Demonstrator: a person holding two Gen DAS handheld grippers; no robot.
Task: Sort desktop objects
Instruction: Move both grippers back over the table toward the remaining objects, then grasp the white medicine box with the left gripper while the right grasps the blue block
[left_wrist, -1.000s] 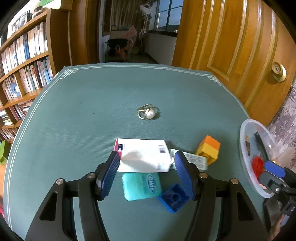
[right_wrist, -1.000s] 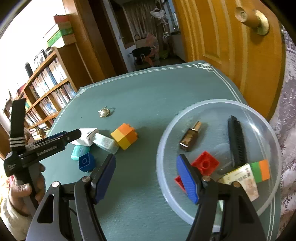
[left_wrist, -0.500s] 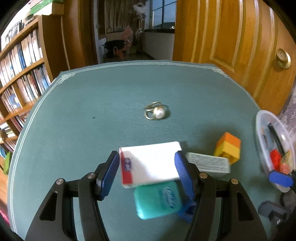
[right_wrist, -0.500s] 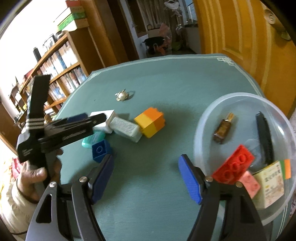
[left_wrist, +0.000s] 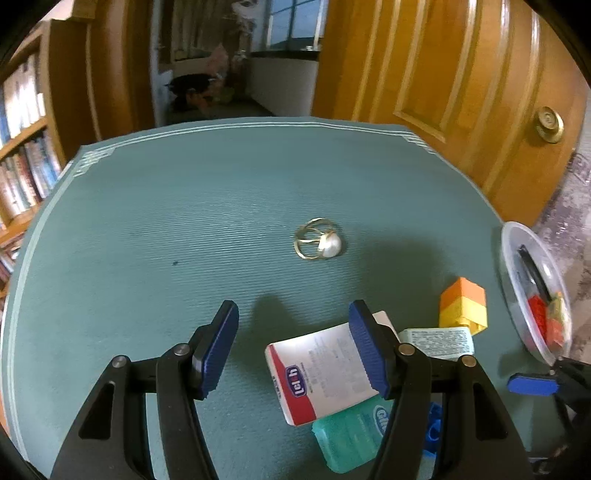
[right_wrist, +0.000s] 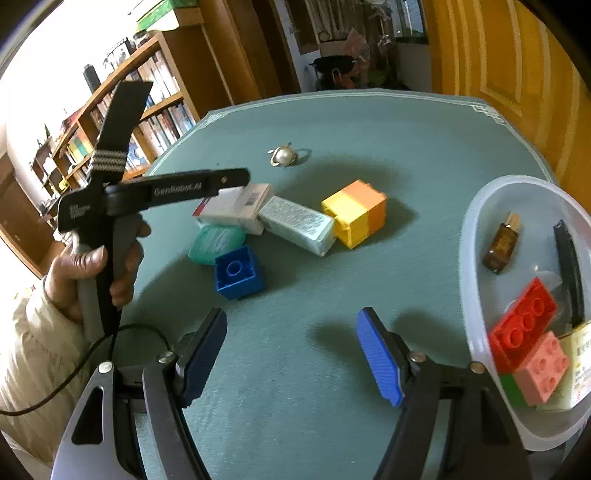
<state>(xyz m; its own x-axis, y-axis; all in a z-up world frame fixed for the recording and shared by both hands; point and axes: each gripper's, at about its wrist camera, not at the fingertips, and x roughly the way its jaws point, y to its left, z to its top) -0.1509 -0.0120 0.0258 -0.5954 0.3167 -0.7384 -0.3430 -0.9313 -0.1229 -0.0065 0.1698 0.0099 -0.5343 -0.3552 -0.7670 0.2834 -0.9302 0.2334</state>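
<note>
Bookshelves and a wooden door are framing the green surface (left_wrist: 155, 229). Left tongs (left_wrist: 291, 347) are hanging released over the white box (left_wrist: 325, 373), its long axis lying across their gap (right tongs (right_wrist: 291, 354), released and empty, are hanging farther off).

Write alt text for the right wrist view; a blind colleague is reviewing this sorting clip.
The right gripper, fingers apart and empty, hangs over a green table beside a clear bowl holding bricks and a small brown bottle. Ahead lie a blue brick, a yellow-orange block, small boxes and a pearl ring; the left gripper hovers over them.
</note>
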